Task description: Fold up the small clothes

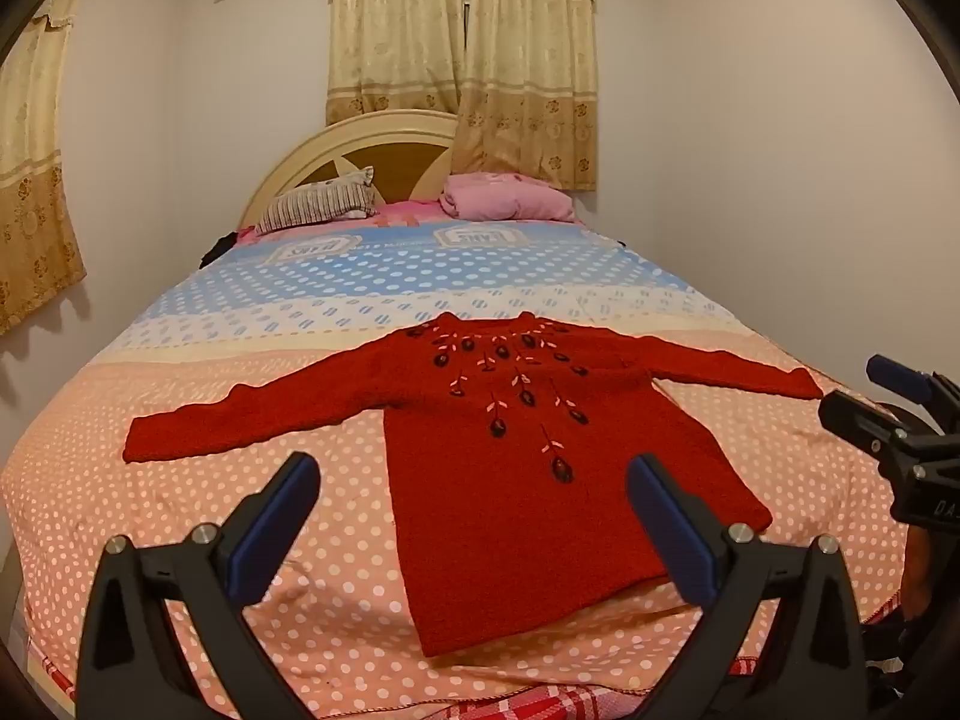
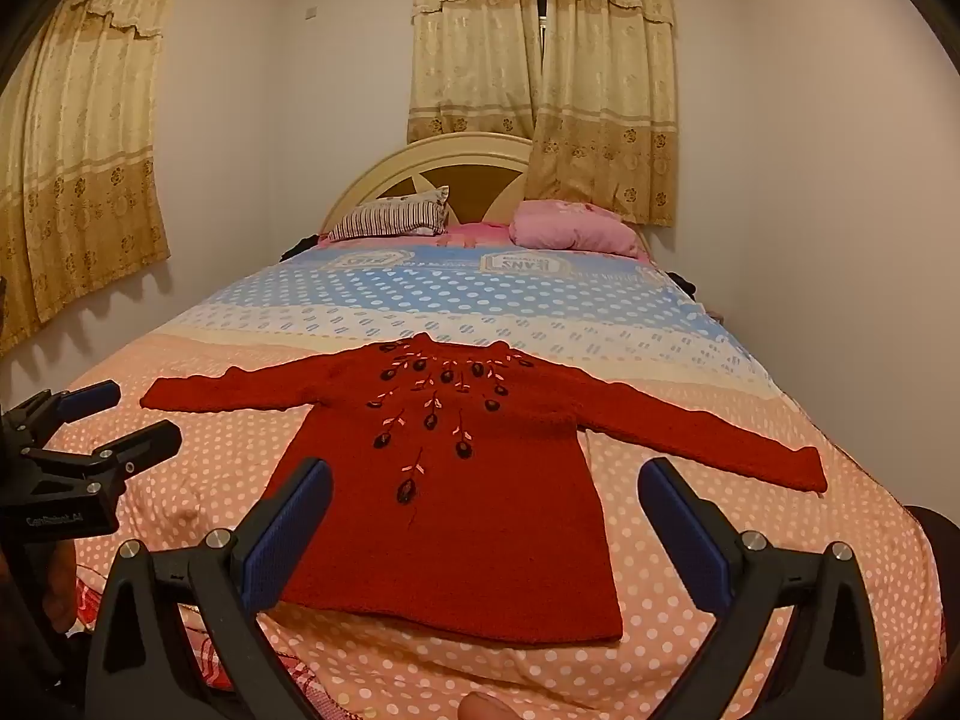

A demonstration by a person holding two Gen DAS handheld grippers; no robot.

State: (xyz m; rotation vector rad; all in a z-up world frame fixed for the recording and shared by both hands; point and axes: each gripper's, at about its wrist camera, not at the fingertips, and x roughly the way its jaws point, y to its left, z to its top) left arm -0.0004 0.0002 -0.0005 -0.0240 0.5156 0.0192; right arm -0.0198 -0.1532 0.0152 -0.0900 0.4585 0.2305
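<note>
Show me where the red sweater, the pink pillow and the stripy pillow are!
red sweater (image 1: 510, 516): left wrist view, plain front below the flowers.
pink pillow (image 1: 510, 198): left wrist view, its middle.
stripy pillow (image 2: 390, 219): right wrist view, striped side.

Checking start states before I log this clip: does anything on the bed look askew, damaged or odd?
Nothing stands out. The red knitted sweater with dark embroidered flowers lies flat, sleeves spread, on the polka-dot bedspread; both grippers hover open.

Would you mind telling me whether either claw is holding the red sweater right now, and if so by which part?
Nothing is held. The left claw and right claw both stand open above the red sweater, which lies flat on the bed.
</note>
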